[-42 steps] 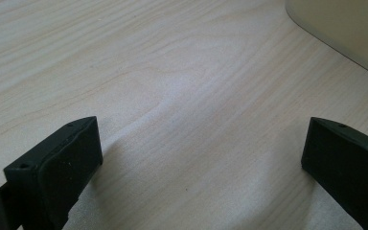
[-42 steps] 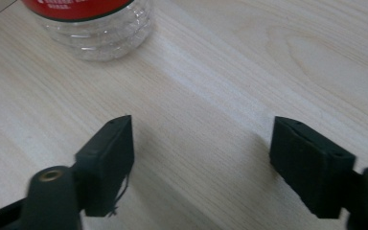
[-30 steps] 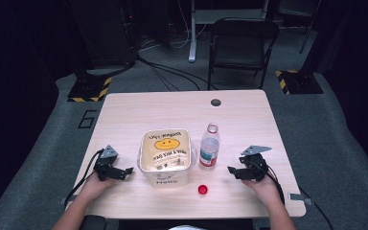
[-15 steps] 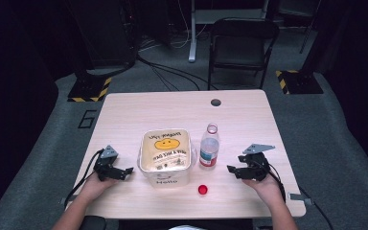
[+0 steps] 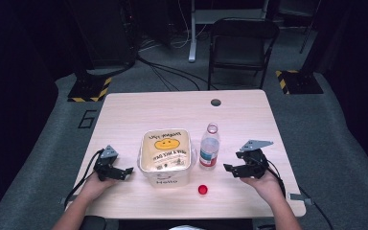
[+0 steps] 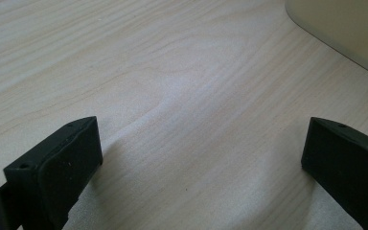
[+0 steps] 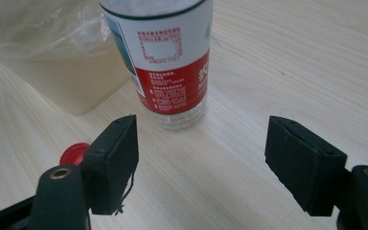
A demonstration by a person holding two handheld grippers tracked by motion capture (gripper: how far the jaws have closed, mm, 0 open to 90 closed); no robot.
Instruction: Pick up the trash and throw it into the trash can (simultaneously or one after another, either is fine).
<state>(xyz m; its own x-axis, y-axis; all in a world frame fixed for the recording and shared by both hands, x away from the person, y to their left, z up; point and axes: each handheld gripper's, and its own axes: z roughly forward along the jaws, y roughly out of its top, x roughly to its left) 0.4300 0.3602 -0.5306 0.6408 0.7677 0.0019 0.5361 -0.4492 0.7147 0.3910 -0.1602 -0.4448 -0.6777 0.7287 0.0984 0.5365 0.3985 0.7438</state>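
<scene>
**Meanwhile, both grippers wait beside bottle and tub**

From above, the capless bottle (image 5: 210, 152) stands upright just right of the lined tub (image 5: 166, 156), its red cap (image 5: 202, 189) lying on the table (image 5: 172, 110) in front. The right gripper (image 5: 228, 168) points at the bottle; its own view shows the red label close up, jaws spread, just opened wider, nothing between them. The left gripper (image 5: 127, 171) rests left of the tub, jaws spread over bare wood.
</scene>
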